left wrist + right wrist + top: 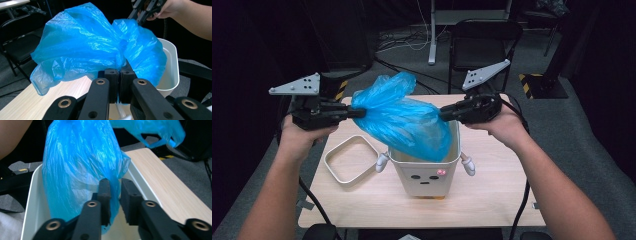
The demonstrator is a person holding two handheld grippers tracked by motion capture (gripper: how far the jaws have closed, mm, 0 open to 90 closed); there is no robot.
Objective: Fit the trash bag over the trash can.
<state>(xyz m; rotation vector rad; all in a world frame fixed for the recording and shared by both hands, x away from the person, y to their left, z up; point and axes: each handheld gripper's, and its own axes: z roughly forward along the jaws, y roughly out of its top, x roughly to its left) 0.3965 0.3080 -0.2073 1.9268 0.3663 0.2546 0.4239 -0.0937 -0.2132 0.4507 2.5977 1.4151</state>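
At the high view's centre, a blue plastic bag (404, 120) hangs over the white bin (424, 180). The left gripper (359, 113) pinches it tight; the right gripper (443, 115), parted slightly, loosely straddles its edge.

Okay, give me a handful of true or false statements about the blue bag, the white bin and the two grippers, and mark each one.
1. The left gripper is clamped on the blue plastic bag. True.
2. The bag is lying flat on the table. False: it is held up in the air, its lower part hanging into the white bin.
3. The right gripper has its jaws slightly apart, with bag film between them. True.
4. The white rectangular frame sits on top of the bin. False: it lies on the table beside it.
5. The bin has a face drawn on its front. True.
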